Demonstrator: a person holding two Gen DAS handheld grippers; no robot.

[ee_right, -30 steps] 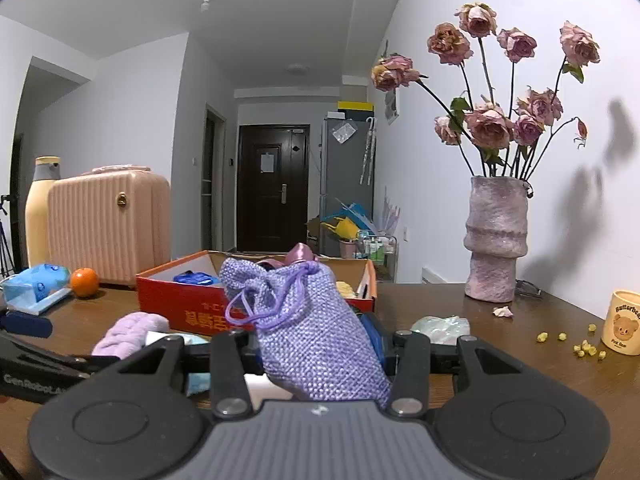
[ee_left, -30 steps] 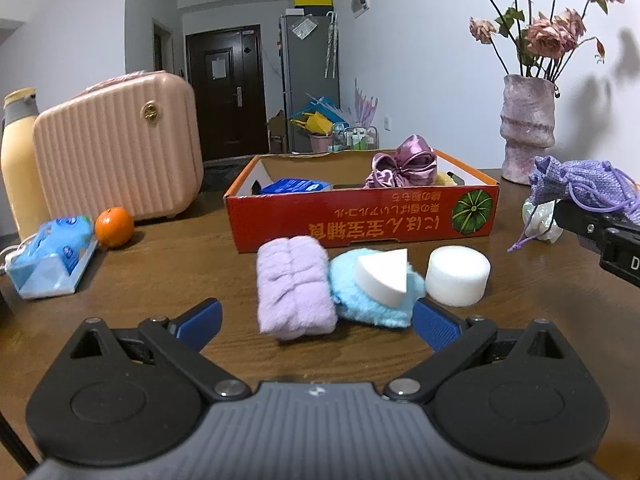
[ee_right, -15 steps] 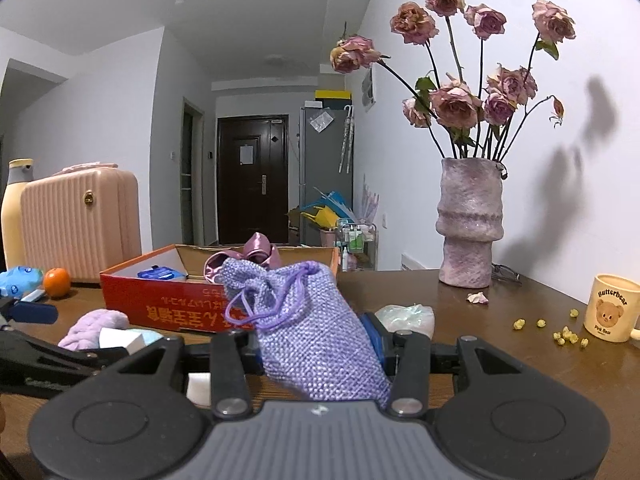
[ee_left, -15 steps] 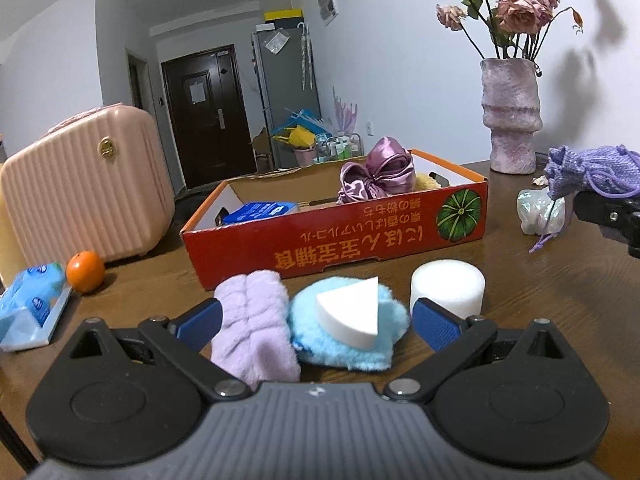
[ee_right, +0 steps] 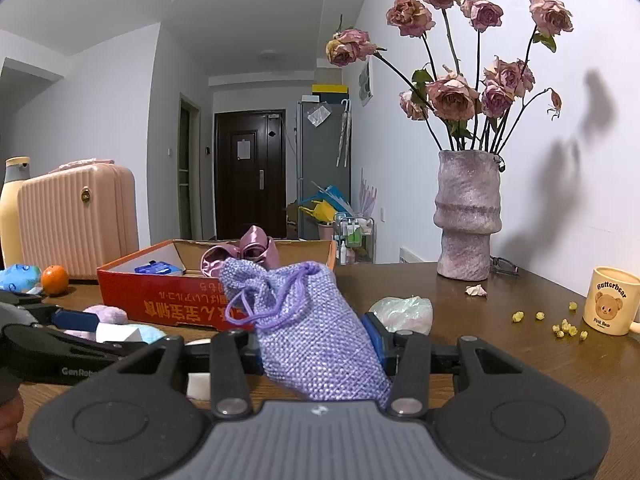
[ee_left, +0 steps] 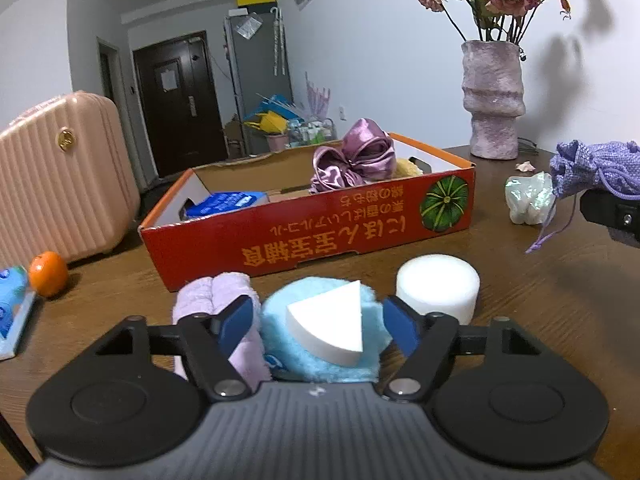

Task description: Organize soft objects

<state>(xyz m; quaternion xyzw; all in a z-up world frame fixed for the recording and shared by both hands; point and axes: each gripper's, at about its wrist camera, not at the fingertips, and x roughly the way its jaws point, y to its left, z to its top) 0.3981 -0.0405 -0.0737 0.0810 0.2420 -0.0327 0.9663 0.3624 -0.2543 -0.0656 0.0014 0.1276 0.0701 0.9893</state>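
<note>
My left gripper [ee_left: 322,322] has its jaws closing around a fluffy blue puff [ee_left: 320,336] with a white wedge sponge [ee_left: 330,326] lying on it; the pads touch or nearly touch its sides. A lilac rolled towel [ee_left: 214,308] lies to its left and a white round sponge [ee_left: 438,286] to its right. My right gripper [ee_right: 316,344] is shut on a purple drawstring pouch [ee_right: 308,320], held above the table; the pouch also shows in the left wrist view [ee_left: 596,170]. The red cardboard box [ee_left: 320,232] behind holds a satin scrunchie [ee_left: 354,160] and a blue packet [ee_left: 226,202].
A pink case [ee_left: 60,176], an orange [ee_left: 48,272] and a tissue pack [ee_left: 10,312] are at the left. A vase of roses [ee_right: 468,216], a crumpled iridescent bag [ee_right: 404,310], a bear mug [ee_right: 612,300] and yellow crumbs [ee_right: 560,326] are at the right.
My left gripper has moved forward over the blue puff and its jaws have narrowed around it. My right gripper has shifted slightly with the pouch still held.
</note>
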